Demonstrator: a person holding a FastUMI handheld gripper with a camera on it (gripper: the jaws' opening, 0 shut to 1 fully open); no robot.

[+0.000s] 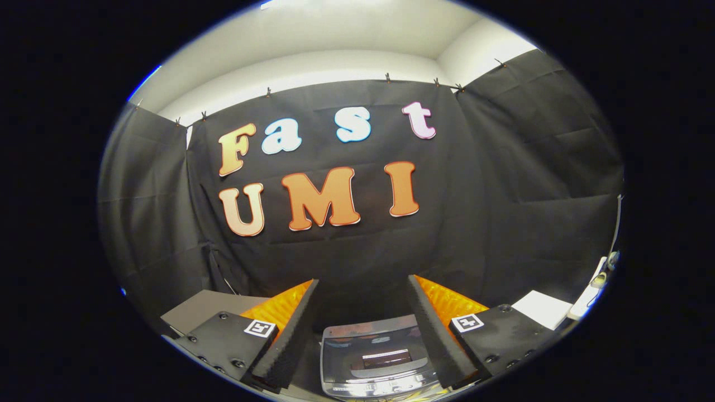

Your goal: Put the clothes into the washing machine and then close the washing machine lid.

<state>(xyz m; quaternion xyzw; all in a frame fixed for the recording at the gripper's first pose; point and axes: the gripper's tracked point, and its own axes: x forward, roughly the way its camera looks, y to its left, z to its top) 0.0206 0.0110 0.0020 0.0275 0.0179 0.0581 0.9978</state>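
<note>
My gripper [363, 296] is held high and open, with nothing between its fingers. Below the gap between the two fingers sits the small washing machine [375, 360], seen from above. Its glossy top lid with a dark window lies flat and looks shut. No clothes are visible.
A grey board or box top [204, 310] lies to the left of the left finger. A white sheet or box [540, 309] and a white power strip [586, 298] lie to the right of the right finger. The black cloth wall stands close behind the machine.
</note>
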